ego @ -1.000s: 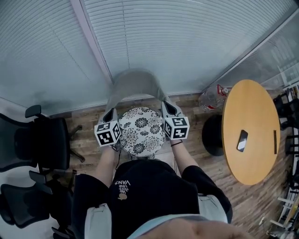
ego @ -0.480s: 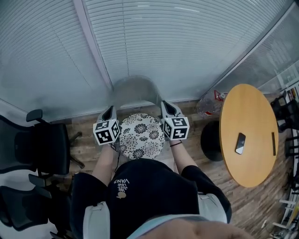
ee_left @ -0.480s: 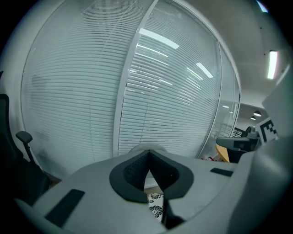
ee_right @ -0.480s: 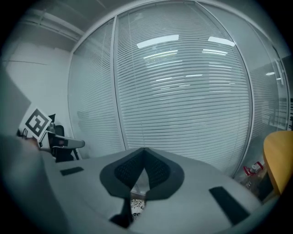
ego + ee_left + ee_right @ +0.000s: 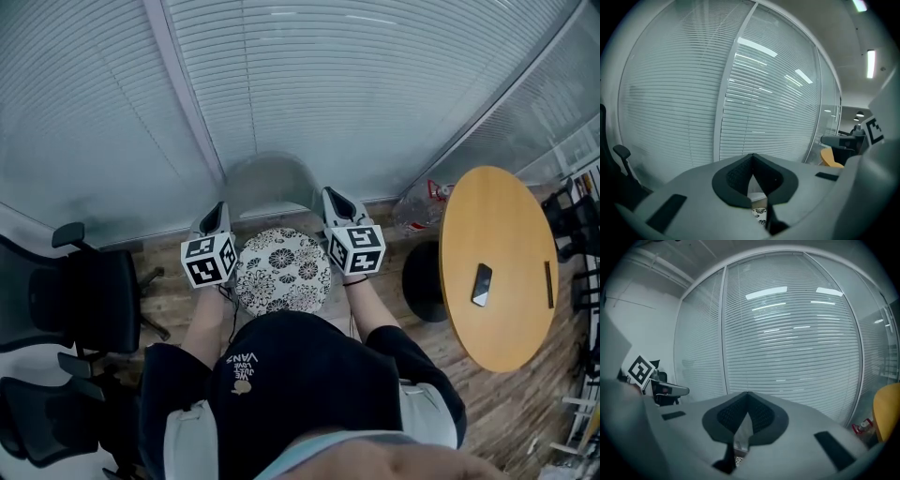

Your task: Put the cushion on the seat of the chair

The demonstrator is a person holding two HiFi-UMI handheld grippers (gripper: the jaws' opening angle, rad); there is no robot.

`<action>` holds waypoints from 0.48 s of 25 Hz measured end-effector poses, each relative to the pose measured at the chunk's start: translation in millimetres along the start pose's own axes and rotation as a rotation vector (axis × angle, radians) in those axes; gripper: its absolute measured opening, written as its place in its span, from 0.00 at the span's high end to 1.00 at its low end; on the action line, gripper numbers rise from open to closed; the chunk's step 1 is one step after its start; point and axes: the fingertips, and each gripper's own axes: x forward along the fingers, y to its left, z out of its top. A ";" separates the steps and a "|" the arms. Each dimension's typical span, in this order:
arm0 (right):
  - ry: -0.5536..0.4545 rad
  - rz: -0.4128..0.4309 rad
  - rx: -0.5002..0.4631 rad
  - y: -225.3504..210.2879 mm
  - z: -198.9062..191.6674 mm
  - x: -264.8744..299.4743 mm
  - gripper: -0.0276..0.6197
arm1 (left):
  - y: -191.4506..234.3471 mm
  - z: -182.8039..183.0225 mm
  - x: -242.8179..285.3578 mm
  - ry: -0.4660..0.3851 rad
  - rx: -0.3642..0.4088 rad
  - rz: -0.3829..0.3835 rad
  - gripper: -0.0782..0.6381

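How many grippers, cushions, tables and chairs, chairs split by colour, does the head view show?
Grippers: 2 (left gripper, right gripper)
Cushions: 1 (floral cushion)
Tables: 1 (round wooden table)
Grey chairs: 1 (grey chair)
Black chairs: 2 (black office chairs, left)
Total: 7; dark shapes at right edge uncounted, unclear

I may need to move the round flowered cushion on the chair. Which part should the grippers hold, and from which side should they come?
I would take the outer rim of the cushion, the left gripper at its left edge and the right gripper at its right, coming in from the sides. It lies flat, round and thin, and the chair's backrest blocks the far side.
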 end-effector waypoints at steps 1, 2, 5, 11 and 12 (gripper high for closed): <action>-0.010 0.002 -0.003 0.0 4.2 0.9 0.93 | 0.2 3.3 0.5 -0.009 0.000 -0.002 0.88; -0.021 0.003 -0.006 0.2 8.2 1.4 0.93 | 0.4 6.5 0.5 -0.017 0.001 -0.003 0.88; -0.053 0.007 -0.010 1.5 20.5 1.0 0.93 | -0.5 17.0 -1.8 -0.041 0.005 -0.007 0.88; -0.083 0.013 -0.024 3.1 32.3 0.4 0.93 | -6.0 35.2 -6.8 -0.094 0.022 -0.011 0.88; -0.085 0.015 -0.024 3.4 33.6 0.2 0.93 | -6.9 37.2 -7.6 -0.101 0.024 -0.012 0.88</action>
